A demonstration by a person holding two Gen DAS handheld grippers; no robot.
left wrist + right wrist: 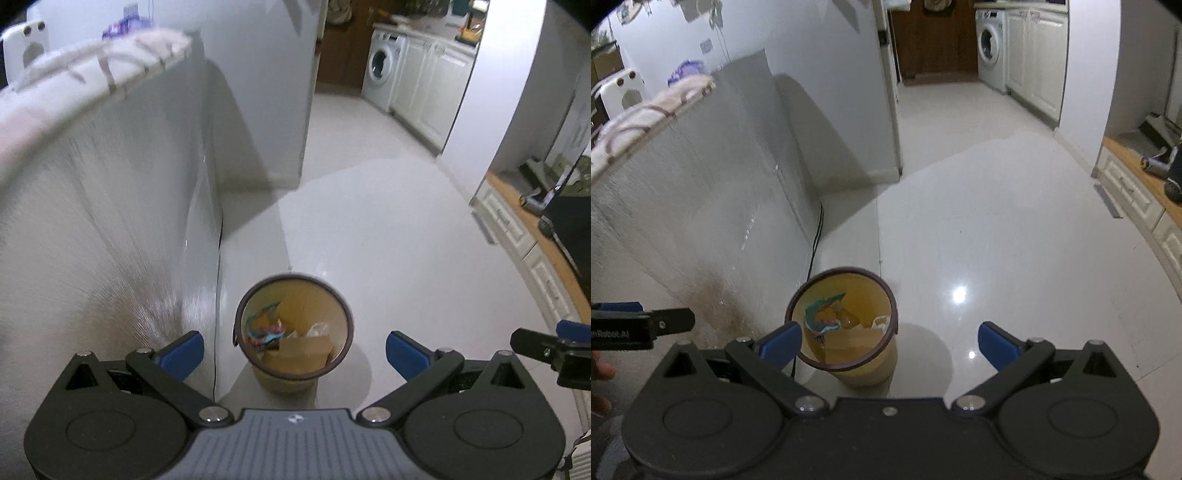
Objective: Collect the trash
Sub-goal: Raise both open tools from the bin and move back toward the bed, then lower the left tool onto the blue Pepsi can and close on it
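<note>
Both grippers hang over a white tiled floor beside a tall grey appliance topped with a patterned cloth. The left gripper has its blue-padded jaws spread wide and empty; the round yellow wastebasket sits on the floor directly between and beyond them, holding a cardboard piece, crumpled colourful wrappers and clear plastic. The right gripper, jaws likewise wide apart and empty, sees the same wastebasket just inside its left jaw, well short of the right one. Only the right wrist view shows fingers of the hand gripping the left tool and a light glare on the tiles. A washing machine stands far ahead of both.
</note>
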